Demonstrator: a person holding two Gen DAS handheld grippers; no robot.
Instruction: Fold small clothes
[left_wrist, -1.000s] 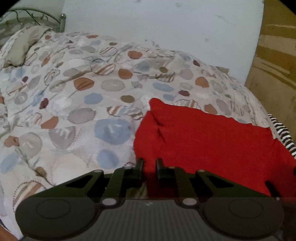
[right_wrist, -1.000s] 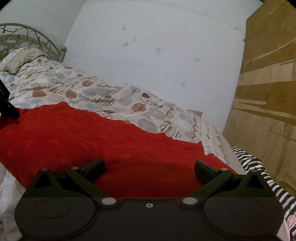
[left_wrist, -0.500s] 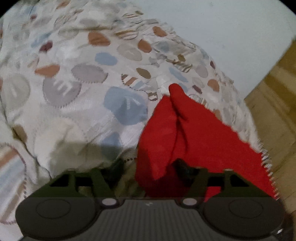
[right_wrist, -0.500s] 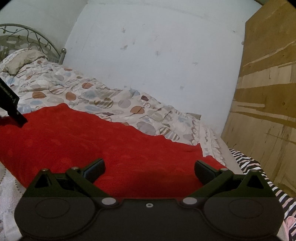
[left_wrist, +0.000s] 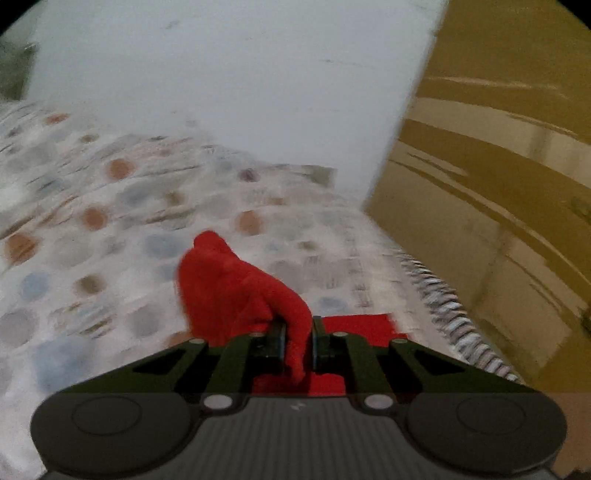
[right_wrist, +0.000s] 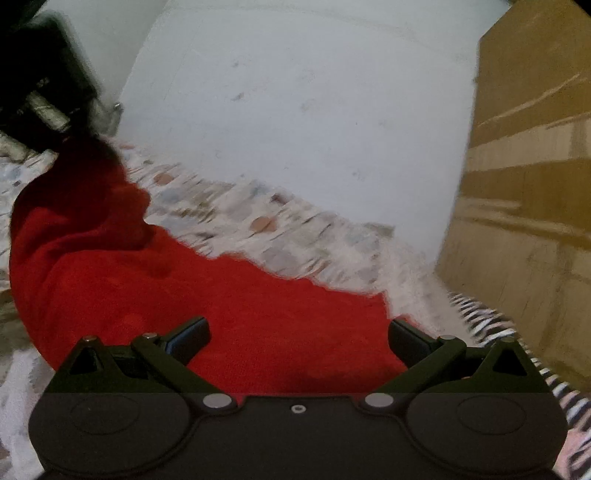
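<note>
A red cloth (left_wrist: 229, 288) lies on the patterned bedspread (left_wrist: 92, 258). My left gripper (left_wrist: 297, 332) has its jaws closing, and a fold of the red cloth is pinched between the pads, bunching up ahead of the fingers. In the right wrist view the red cloth (right_wrist: 221, 314) rises at the left in a peak toward the left tool's dark body (right_wrist: 48, 74). My right gripper (right_wrist: 297, 332) stands open low over the cloth's near part, with the fabric under its fingers and nothing gripped. Both views are blurred.
A white wall (left_wrist: 221, 92) backs the bed. A wooden panel (left_wrist: 498, 203) stands at the right. A black-and-white striped cloth (right_wrist: 487, 321) lies along the bed's right edge, beside the red cloth.
My left gripper opened, then closed again on the red cloth's corner and rose, lifting that corner off the bed. The right gripper has stayed open in place.
</note>
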